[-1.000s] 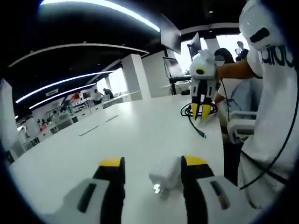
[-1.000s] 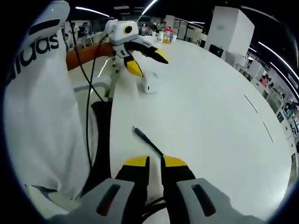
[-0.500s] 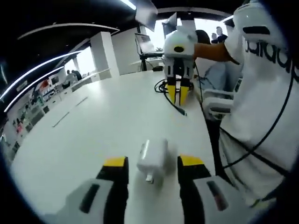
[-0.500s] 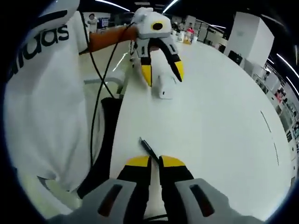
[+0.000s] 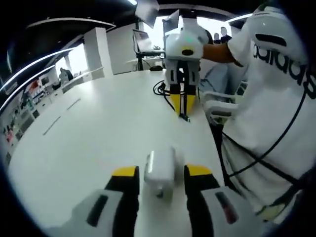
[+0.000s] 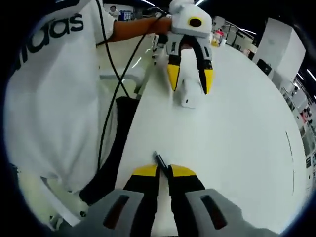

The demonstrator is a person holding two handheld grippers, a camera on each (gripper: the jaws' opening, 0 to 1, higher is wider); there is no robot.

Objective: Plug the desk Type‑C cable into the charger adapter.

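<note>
White desk (image 5: 94,128); charger adapter (image 5: 159,171) between left gripper (image 5: 160,173) jaws.

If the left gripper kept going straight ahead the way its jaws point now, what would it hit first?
The charger adapter: it lies on the white table, already between the left gripper's open jaws. Farther along that line is the right gripper, apparently shut on the cable.

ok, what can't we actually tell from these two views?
- Charger adapter, left gripper view: its Type-C port can't be made out, blurred.
- Cable, right gripper view: only the tip shows past the shut right gripper; the jaws hide the rest.
- Left gripper: open around the adapter; contact unclear.
</note>
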